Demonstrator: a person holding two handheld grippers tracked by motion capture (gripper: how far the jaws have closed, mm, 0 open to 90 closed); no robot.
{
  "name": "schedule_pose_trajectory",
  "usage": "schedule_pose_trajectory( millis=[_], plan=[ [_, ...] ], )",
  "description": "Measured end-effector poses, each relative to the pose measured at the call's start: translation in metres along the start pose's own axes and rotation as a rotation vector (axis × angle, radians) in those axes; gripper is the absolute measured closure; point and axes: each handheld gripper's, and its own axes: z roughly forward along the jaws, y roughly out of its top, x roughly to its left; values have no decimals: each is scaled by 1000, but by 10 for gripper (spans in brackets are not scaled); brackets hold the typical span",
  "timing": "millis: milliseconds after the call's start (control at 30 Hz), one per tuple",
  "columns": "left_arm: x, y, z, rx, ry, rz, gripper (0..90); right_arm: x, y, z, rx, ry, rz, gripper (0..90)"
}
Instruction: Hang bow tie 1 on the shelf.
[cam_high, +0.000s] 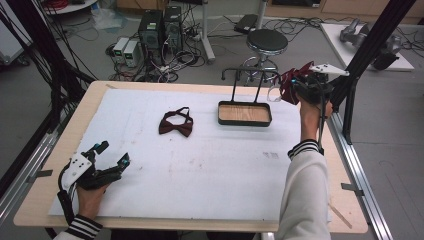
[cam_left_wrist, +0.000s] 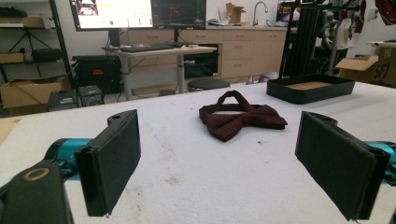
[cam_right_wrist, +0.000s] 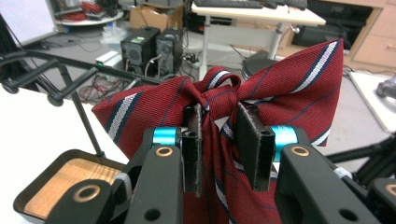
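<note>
Left gripper (cam_high: 111, 159), jaws spread and empty, rests near the table's (cam_high: 60, 150) front left corner; plain bow tie (cam_high: 176, 123) lies mid-table. Right gripper (cam_right_wrist: 219, 122) pinches the striped bow tie (cam_right_wrist: 289, 93) at its knot, beyond the table's far right corner, beside the rack (cam_high: 248, 77) over the tray (cam_high: 244, 121). Advisable: approach the rack's bar level, keeping the wings clear.
</note>
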Motion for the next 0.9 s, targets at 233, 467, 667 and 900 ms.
schedule_pose_trajectory(
  millis=[233,467,667,900],
  plan=[
    [0,0,0,-3,-1,-1,147,1,-3,6,54,-50,-18,722],
    [0,0,0,-3,-2,0,146,1,-5,10,90,-73,-23,722],
    [0,0,-1,-3,-1,3,146,2,-7,14,112,-78,-24,722],
    [0,0,-1,-3,-1,3,147,3,-10,18,136,-73,-31,718]
  ],
)
